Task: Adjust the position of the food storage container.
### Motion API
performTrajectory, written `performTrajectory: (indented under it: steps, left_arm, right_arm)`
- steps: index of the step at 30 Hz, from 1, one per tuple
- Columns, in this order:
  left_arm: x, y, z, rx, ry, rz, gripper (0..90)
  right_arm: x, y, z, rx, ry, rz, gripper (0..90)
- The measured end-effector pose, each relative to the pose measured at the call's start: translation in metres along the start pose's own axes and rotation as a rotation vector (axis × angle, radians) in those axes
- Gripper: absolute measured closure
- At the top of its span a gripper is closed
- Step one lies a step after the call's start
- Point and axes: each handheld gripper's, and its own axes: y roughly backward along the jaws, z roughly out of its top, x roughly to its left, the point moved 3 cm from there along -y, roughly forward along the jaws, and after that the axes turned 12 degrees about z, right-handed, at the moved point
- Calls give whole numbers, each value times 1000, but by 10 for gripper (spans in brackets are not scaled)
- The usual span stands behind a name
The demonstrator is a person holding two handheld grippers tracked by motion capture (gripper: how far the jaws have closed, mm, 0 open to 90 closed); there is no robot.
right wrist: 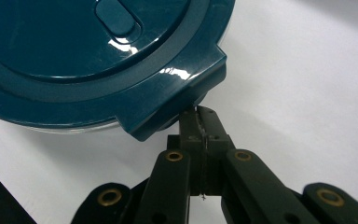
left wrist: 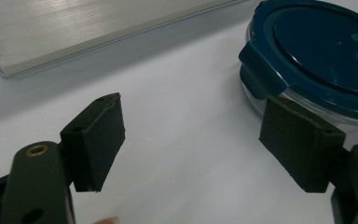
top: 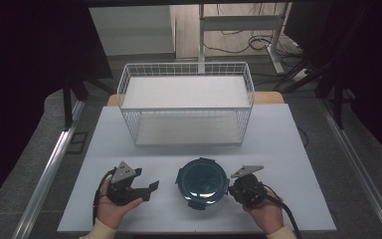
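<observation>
The round teal-lidded container is sitting on the white table, just in front of the wire basket. The left gripper is hovering to the container's left with jaws spread wide, gripping nothing. The right gripper is resting with jaws pressed together, tips poking under a lid latch on the container's right side.

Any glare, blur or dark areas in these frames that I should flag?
High view: dim, dark surroundings, soft glare on the round container's lid. Left gripper view: jaw pads slightly soft, container sharp enough. Right gripper view: bright highlights on the lid's clip, where the shut right gripper pokes.
</observation>
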Motion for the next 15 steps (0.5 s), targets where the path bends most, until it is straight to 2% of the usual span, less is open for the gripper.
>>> performTrajectory:
  steps: [15]
  left_arm:
    - [6, 1, 0, 1, 12, 12, 219]
  right_arm:
    - [6, -13, 13, -17, 16, 28, 900]
